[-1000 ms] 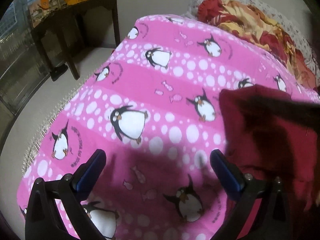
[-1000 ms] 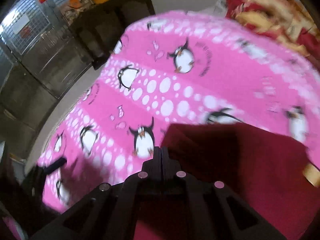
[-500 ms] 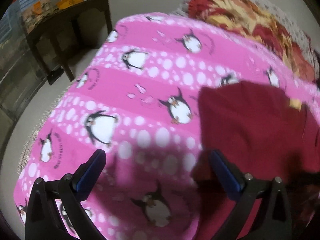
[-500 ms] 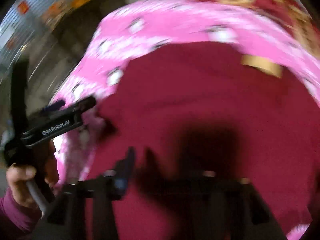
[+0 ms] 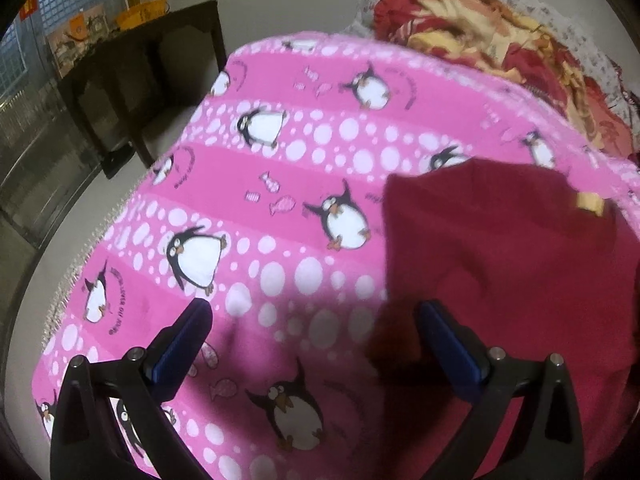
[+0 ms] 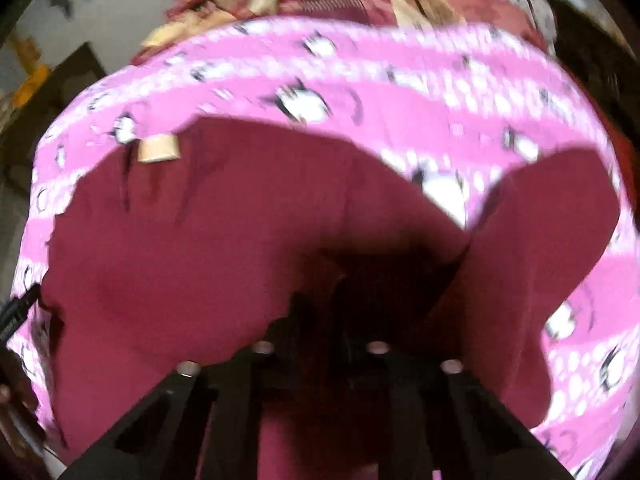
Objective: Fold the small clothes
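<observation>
Over at the left edge of the bed there's a dark wooden side table (image 5: 152,64) against the wall, then the pink penguin blanket (image 5: 280,168) covering the bed. The left gripper (image 5: 312,328) hovers over it with its jaws spread wide, nothing in them, its right finger just at the edge of the dark red garment (image 5: 500,260). That garment lies spread toward the bed's right side, tan tag (image 6: 158,150) showing. The right gripper (image 6: 320,304) is low over the red cloth, but it's too dark and blurry to tell if its jaws are gripping anything.
</observation>
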